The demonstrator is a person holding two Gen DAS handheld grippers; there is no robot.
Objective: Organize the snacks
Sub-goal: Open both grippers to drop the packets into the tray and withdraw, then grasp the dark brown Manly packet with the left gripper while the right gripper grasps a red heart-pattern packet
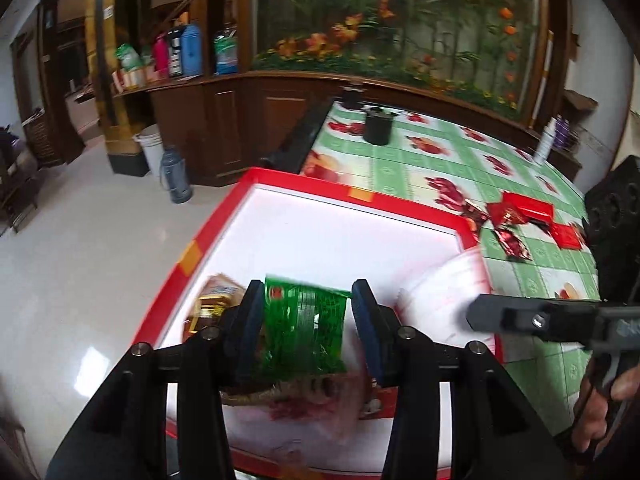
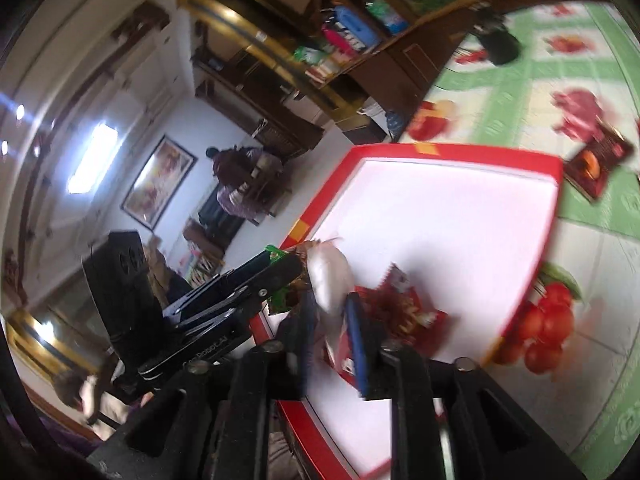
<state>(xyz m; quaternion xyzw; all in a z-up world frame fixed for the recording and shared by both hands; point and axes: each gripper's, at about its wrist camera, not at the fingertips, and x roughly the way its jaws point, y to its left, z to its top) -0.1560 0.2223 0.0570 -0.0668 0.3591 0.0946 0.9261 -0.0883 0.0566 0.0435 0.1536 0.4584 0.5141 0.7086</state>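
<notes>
**Green packet over the red-rimmed tray, white packet coming in from the right**

Left gripper (image 1: 308, 304) is over the near corner of the red-rimmed tray (image 1: 224, 216), and there is a green snack packet (image 1: 302, 328) right between its fingers. The jaws are parted about the packet's width, one pad at each edge; whether they actually press on it, the left wrist view does not settle. Under the packet, on the tray's white floor, lies a gold-and-brown packet (image 1: 216, 304) to the left and a blurred red-printed wrapper (image 1: 304, 400) closer to the camera.

Over to the right gripper (image 2: 330, 320): its fingers stand a narrow gap apart around a white packet (image 2: 330, 276), which sticks up between them, above a red packet (image 2: 400, 312) lying in the tray. The picture is smeared, so a firm pinch cannot be told. The two tools are close together at the tray's near corner.

Out on the green fruit-print tablecloth (image 1: 420, 160), beyond the tray's far right corner, red wrapped snacks (image 1: 516, 216) sit scattered. A dark packet (image 2: 596, 164) lies just past the tray rim in the right wrist view. A black cup (image 1: 377, 126) stands at the far end of the table.
</notes>
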